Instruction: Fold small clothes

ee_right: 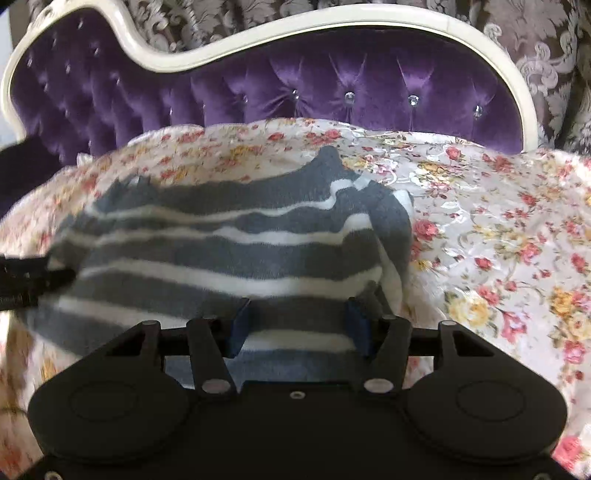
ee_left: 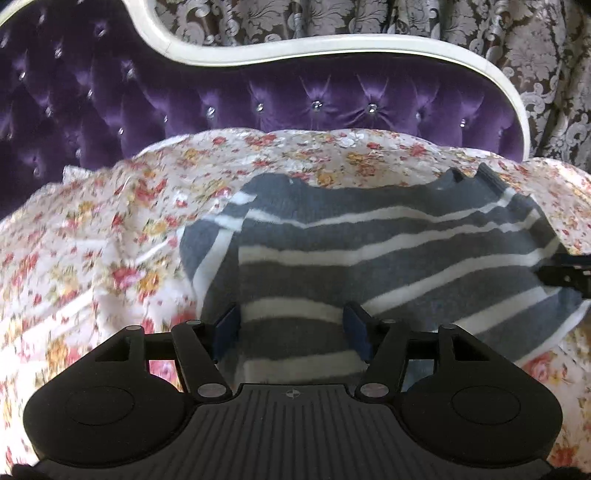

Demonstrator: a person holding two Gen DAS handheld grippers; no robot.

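A small grey sweater with white stripes (ee_left: 369, 240) (ee_right: 229, 251) lies spread on a floral bedspread (ee_left: 92, 240) (ee_right: 498, 240). One sleeve looks folded over its body at each side. My left gripper (ee_left: 291, 314) hovers open over the sweater's near left part, with striped cloth showing in the gap and the blue pads apart. Over the near right part my right gripper (ee_right: 299, 308) stands open in the same way. Each gripper shows at the other view's edge: the right gripper (ee_left: 565, 273) and the left gripper (ee_right: 22, 280), both by the sweater's side.
A purple tufted headboard (ee_left: 258, 99) (ee_right: 332, 85) with a cream frame rises behind the bed. Patterned curtains (ee_left: 406, 18) hang beyond it. Floral bedspread stretches to the left and right of the sweater.
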